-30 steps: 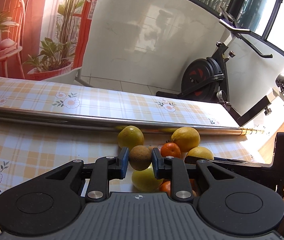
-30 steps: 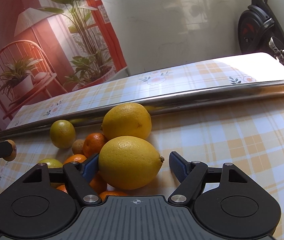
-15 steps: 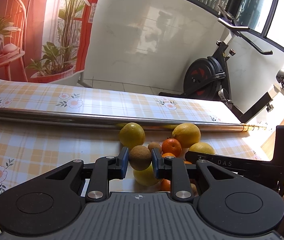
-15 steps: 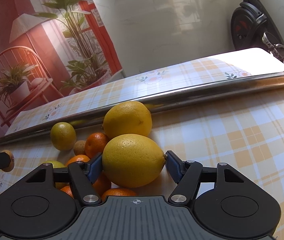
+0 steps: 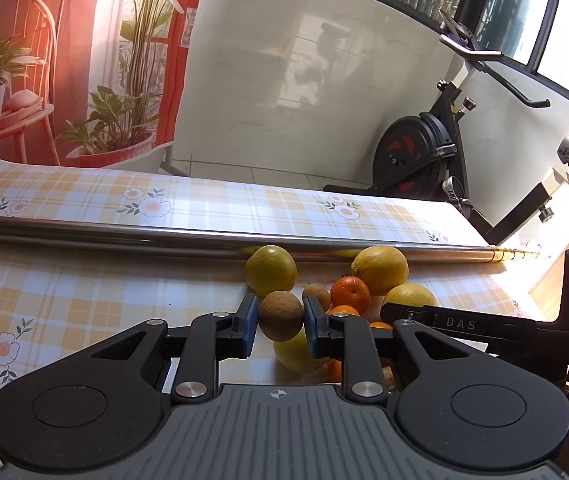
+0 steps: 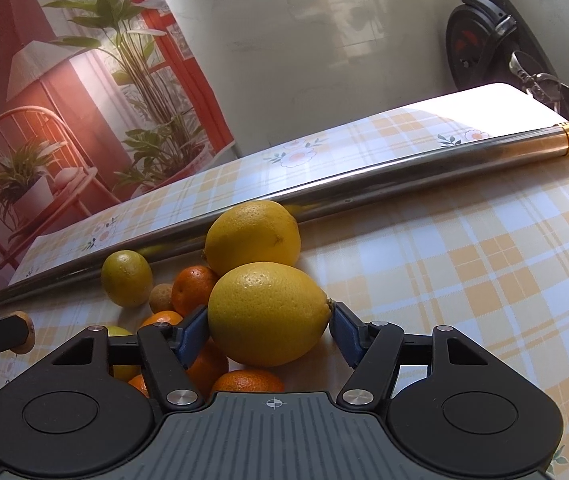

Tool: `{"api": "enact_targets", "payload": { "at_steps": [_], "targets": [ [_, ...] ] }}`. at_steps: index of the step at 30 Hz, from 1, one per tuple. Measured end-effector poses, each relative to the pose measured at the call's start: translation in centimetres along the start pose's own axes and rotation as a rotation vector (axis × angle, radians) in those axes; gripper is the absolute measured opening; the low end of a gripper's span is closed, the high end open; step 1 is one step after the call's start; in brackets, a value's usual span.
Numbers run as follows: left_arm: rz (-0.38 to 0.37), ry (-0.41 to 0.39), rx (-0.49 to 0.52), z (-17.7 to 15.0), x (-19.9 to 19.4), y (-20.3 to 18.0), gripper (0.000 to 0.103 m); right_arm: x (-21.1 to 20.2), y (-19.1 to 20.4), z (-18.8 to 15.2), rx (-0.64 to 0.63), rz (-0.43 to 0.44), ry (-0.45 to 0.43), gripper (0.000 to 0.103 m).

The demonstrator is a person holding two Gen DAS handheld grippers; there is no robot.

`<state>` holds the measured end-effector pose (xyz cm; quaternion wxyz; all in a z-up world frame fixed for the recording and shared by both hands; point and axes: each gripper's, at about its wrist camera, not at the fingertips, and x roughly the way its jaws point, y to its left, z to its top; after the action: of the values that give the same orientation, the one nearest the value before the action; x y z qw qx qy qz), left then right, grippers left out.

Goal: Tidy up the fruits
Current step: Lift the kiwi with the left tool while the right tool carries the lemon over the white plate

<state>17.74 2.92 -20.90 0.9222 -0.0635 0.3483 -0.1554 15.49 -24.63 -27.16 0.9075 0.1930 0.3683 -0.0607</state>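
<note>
Checked orange-and-white cloth surface, long steel pole lying across. We grip large yellow lemon in right claw, pads clenched at both ends, just above fruit pile. Left claw clenched on small brown round kiwi, held clear over pile. We judge: lift straight, keep squeeze steady, avoid nudging loose mandarin.

The long steel pole runs off the left edge in the left wrist view. Near it, the right hand-held gripper covers most of several small oranges and a pale yellow-green fruit beneath its body.
</note>
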Motion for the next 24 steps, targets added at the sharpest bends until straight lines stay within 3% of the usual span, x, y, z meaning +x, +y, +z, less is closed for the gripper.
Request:
{"api": "enact_targets", "payload": {
  "at_steps": [13,24],
  "targets": [
    [0.027,-0.051,0.049,-0.6,-3.2,-1.4,0.026,-6.2,2.8,-0.4,-0.065,0.057,-0.140,0.061],
    [0.047,-0.073,0.027,-3.1,-6.9,-1.2,0.026,-10.5,5.4,-3.7,-0.171,0.071,-0.175,0.061]
  ]
}}
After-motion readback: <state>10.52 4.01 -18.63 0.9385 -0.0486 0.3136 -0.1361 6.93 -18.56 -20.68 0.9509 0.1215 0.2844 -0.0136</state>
